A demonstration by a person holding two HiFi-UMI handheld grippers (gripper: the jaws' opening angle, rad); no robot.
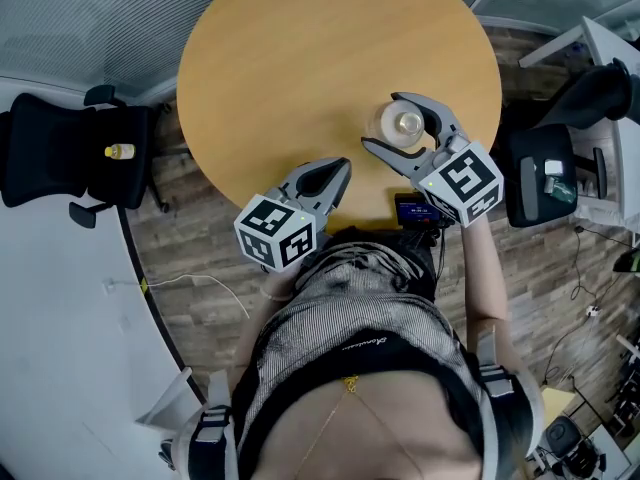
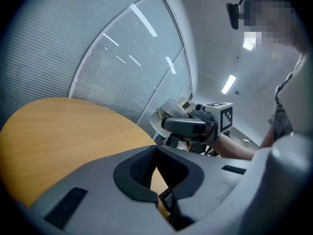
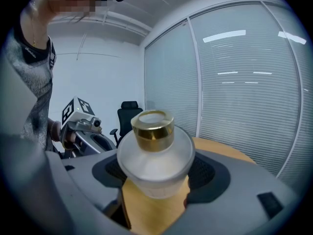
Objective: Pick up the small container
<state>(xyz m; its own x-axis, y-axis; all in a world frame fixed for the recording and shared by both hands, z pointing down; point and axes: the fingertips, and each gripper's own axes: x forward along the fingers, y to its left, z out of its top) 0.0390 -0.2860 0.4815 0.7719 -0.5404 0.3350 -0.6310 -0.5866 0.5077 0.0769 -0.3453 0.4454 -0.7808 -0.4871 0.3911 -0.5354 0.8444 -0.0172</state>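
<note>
Container [image 3: 155, 155] sits gripped between fingers [image 3: 209, 173] of right gripper [image 1: 382, 121] (gold cap [image 3: 153, 129] up).

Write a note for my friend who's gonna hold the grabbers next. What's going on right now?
Right gripper: jaws closed on the small container, a frosted jar with a gold cap, held upright.
Left gripper: jaws together, nothing in them, near the table edge closest to you.
Done: the container is gripped and, from the left gripper view, looks raised off the table, though that is hard to judge.
Left: make sure it is clear of the wood, and keep the grip steady.
</note>
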